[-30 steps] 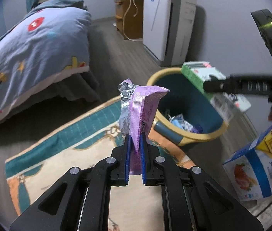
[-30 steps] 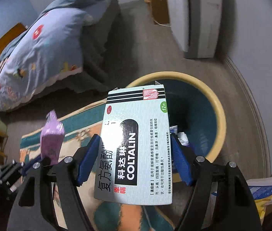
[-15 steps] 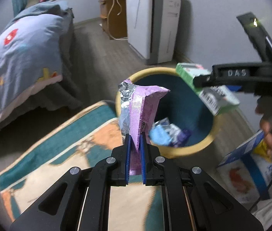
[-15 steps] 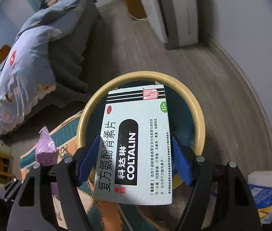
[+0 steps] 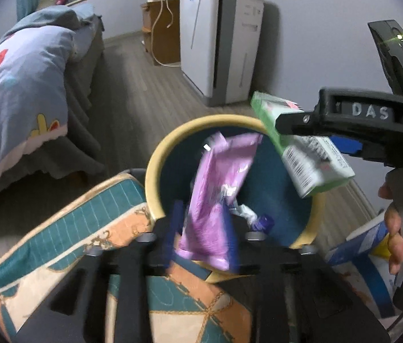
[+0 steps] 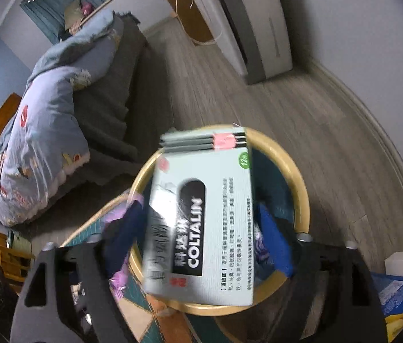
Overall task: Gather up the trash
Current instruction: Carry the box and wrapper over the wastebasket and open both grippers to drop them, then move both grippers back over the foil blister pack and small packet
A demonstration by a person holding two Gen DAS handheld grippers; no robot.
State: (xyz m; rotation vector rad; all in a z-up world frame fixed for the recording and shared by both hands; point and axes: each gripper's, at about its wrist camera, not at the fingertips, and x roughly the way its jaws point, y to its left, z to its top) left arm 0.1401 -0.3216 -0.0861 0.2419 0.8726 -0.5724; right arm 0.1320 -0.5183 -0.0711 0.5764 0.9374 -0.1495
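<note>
Both grippers have just been opening over the bin: left gripper spread, purple wrapper slipping between them; right gripper spread, medicine box loose between. Both pieces look released.

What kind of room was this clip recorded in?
Most likely a bedroom in a home. A bed with a blue patterned quilt stands on the wood-look floor, a patterned rug lies beside it, and a yellow-rimmed waste bin sits at the rug's edge near a white floor appliance.
</note>
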